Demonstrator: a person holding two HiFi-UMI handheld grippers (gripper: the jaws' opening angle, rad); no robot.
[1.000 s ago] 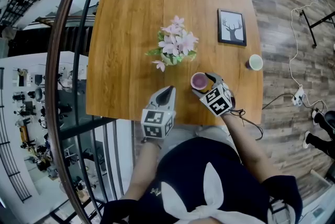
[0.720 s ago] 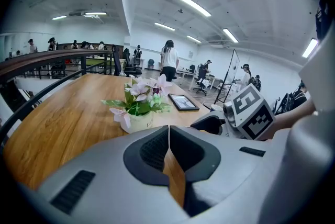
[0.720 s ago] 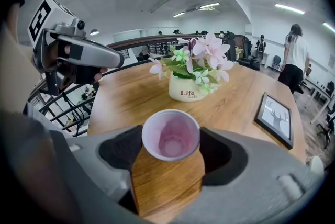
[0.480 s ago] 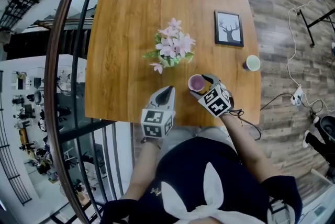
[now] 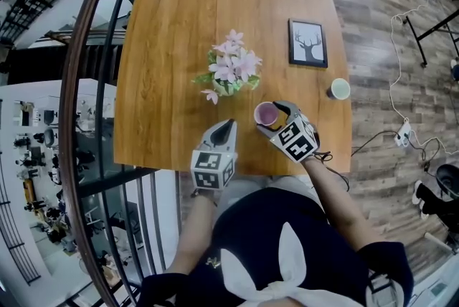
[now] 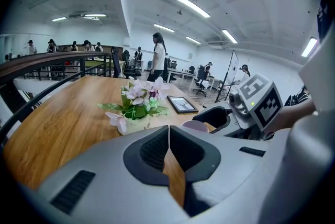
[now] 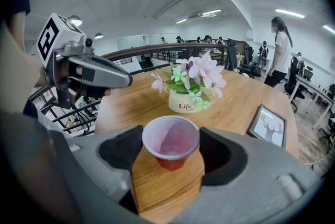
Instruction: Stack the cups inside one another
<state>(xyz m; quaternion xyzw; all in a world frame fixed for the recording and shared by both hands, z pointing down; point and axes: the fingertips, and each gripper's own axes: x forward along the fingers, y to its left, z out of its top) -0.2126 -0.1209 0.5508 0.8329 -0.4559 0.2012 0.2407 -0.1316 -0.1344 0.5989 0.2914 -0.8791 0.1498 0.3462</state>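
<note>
A red cup with a pale pink inside (image 5: 266, 113) sits between the jaws of my right gripper (image 5: 272, 117) near the table's front edge. In the right gripper view both pads press against the rim of that cup (image 7: 171, 140), and the right gripper (image 7: 170, 147) is shut on it. A green cup (image 5: 339, 89) stands alone by the table's right edge, well away from both grippers. My left gripper (image 5: 229, 125) hovers at the front edge, left of the red cup, jaws shut on nothing. From the left gripper view (image 6: 168, 130) the red cup (image 6: 194, 125) shows at the right.
A white pot of pink flowers (image 5: 231, 72) stands mid-table, just beyond the red cup. A framed deer picture (image 5: 308, 44) lies at the right rear. The wooden table (image 5: 172, 47) ends beside a railing (image 5: 86, 83) on the left. People stand in the background.
The view has drifted slightly. The right gripper and the red cup have kept together, shifting a little relative to the flowers. The left gripper has stayed put.
</note>
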